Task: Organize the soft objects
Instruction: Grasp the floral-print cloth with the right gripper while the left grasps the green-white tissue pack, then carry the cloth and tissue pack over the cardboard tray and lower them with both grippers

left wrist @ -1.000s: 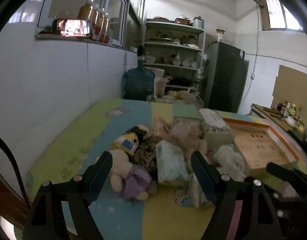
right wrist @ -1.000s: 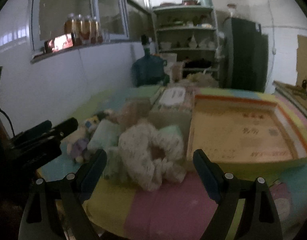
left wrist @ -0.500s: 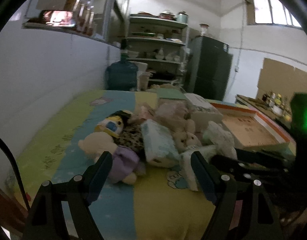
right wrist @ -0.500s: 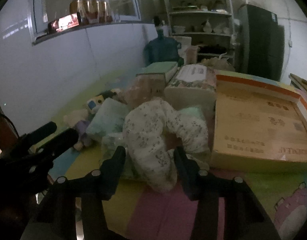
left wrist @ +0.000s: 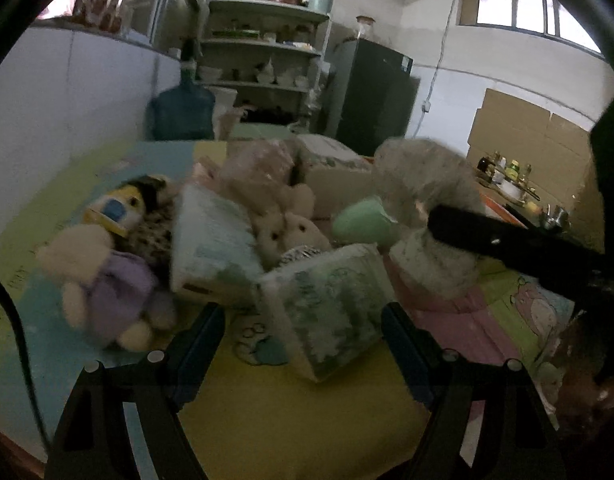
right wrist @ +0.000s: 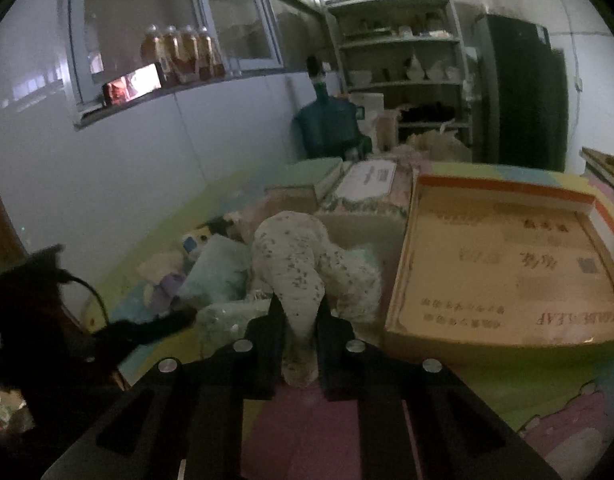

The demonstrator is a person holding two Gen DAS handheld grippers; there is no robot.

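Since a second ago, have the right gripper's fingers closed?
Yes. The right gripper went from wide open to shut on the white speckled fabric ring, beside the fixed shallow cardboard box.

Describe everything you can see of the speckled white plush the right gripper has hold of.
The speckled white plush is a soft, curved, tube-like piece of off-white fabric dotted with small dark flecks, bent in an arch. One end hangs down between the fingers of the right gripper, which are shut on it and squeeze it narrow. Its other end droops onto the pile of soft things, next to the open cardboard box. From the left wrist view it looks blurred and raised, with a mint green item beside it.
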